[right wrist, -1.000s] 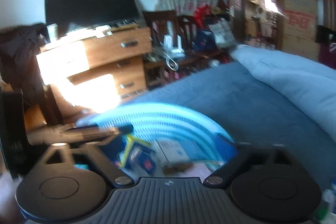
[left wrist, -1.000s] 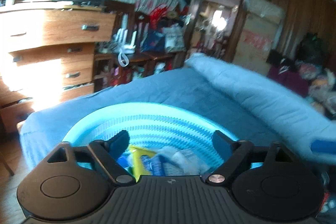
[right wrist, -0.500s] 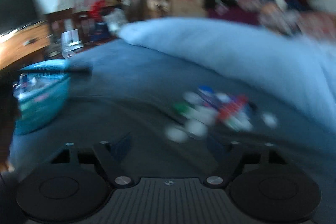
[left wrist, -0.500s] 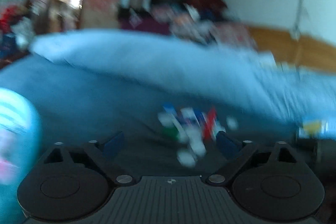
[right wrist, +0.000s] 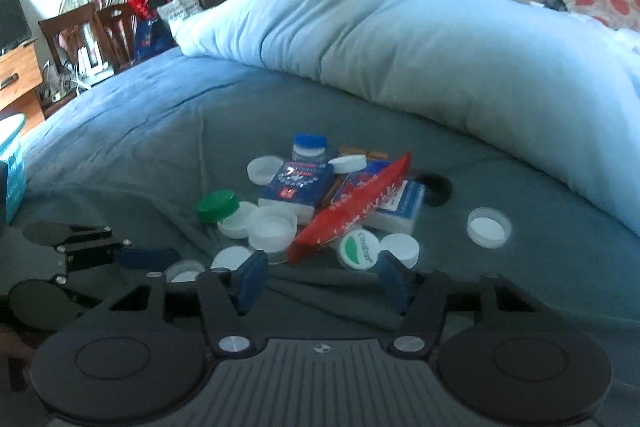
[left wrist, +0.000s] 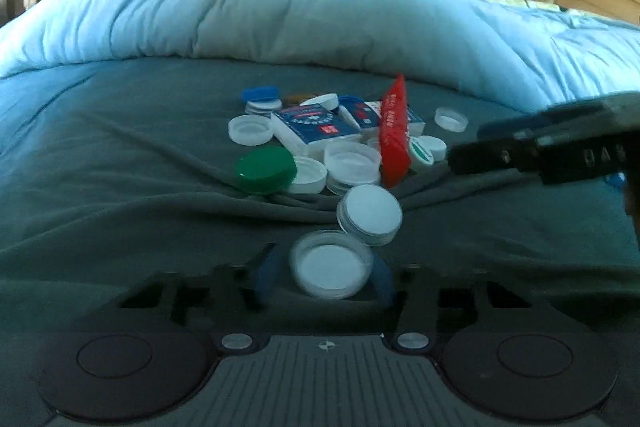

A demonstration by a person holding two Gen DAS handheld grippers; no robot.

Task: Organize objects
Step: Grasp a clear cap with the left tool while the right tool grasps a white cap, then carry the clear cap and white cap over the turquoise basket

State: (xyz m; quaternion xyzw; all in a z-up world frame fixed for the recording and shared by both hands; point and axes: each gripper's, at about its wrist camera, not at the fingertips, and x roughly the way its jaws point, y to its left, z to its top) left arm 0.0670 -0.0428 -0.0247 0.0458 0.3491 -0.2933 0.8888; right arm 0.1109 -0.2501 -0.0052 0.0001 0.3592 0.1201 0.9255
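A pile of small things lies on the grey sheet (left wrist: 120,147): several white lids, a green lid (left wrist: 266,169), two blue tissue packs (left wrist: 316,129) and a red packet (left wrist: 394,135). My left gripper (left wrist: 325,281) is low at the pile's near edge. Its jaws are closing, and its blue pads sit on either side of a white lid (left wrist: 330,269). My right gripper (right wrist: 320,279) is closing too, with only sheet between its pads. The red packet (right wrist: 356,209) and a green-and-white lid (right wrist: 358,249) lie just past its tips. The left gripper (right wrist: 120,255) shows at the right wrist view's left.
A rolled light-blue duvet (right wrist: 440,67) runs along the far side of the pile. A teal basket (right wrist: 12,163) stands at the left edge. One white lid (right wrist: 489,227) and a black lid (right wrist: 436,189) lie apart at the right. Chairs (right wrist: 92,35) stand beyond the bed.
Both grippers swung away from the teal basket and came down to the pile. Both sets of jaws have narrowed, and the left pair now has a white lid between its pads.
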